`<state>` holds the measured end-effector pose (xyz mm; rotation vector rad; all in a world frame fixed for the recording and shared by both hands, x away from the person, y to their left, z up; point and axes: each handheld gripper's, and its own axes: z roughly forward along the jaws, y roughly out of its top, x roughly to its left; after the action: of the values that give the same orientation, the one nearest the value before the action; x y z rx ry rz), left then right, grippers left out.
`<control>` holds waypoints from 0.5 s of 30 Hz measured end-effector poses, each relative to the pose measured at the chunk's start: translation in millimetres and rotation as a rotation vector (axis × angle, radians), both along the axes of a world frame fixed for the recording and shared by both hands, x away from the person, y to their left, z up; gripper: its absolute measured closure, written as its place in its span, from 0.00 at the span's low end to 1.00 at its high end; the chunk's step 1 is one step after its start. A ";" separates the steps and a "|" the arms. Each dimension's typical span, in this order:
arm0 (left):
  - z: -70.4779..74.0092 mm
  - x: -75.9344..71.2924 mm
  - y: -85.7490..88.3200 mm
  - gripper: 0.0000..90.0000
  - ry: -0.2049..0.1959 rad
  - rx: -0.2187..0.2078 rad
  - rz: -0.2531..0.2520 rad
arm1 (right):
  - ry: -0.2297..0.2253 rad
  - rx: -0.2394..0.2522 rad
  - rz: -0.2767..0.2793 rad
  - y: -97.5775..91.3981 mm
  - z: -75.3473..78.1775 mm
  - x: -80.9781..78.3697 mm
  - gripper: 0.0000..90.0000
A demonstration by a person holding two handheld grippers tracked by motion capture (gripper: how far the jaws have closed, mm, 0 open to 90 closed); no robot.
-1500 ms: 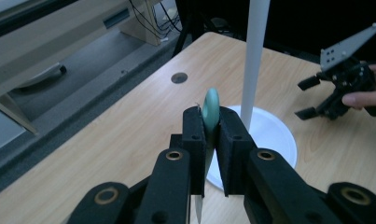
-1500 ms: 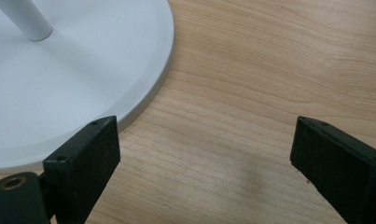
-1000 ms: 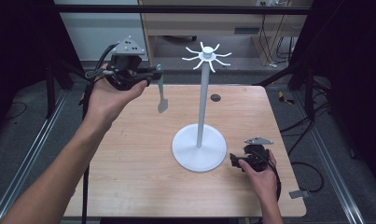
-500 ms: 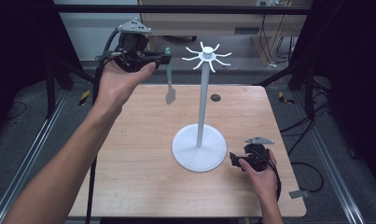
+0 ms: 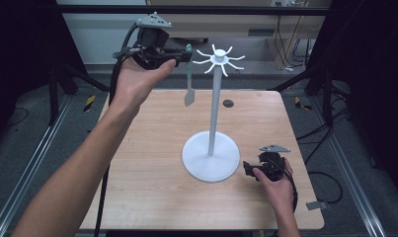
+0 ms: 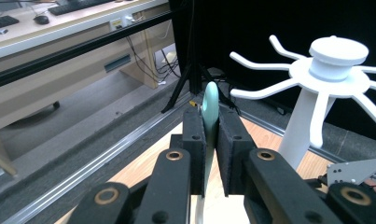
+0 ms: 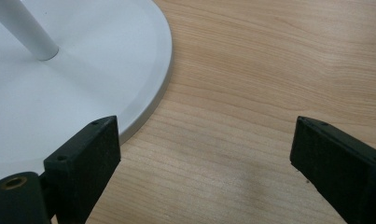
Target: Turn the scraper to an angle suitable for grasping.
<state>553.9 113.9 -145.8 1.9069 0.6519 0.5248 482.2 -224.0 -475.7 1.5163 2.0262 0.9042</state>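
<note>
No text, label, brand, number or sign can be read in any of the views; nothing near either hand-held gripper bears legible markings.

One white stand (image 5: pixel 211 157) with a round base on the bench (image 5: pixel 137 163). One pale green spatula (image 5: pixel 188 84). Two tongs: the left tongs (image 5: pixel 182 57) and the right tongs (image 5: pixel 248 169). Two hands, one on each. One dark round hole (image 5: pixel 228 103) in the bench top.
</note>
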 end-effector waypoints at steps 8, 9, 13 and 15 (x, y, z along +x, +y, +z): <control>-4.8 4.2 0.1 0.92 0.011 -0.003 0.013 | 0.000 0.003 -0.001 -0.2 0.2 -0.1 0.10; -5.0 4.3 0.2 0.92 0.011 -0.002 0.011 | 0.000 0.002 -0.002 -0.4 0.2 0.1 0.10; -5.0 4.7 -0.4 0.92 0.012 -0.005 0.006 | 0.001 0.003 -0.004 -0.4 0.1 0.0 0.10; -5.3 4.8 -2.0 0.92 0.016 -0.008 -0.002 | 0.000 0.001 -0.002 -0.5 0.2 0.0 0.10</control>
<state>558.7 111.9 -151.2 1.9063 0.6616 0.5050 482.2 -224.5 -475.5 1.5189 2.0237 0.9052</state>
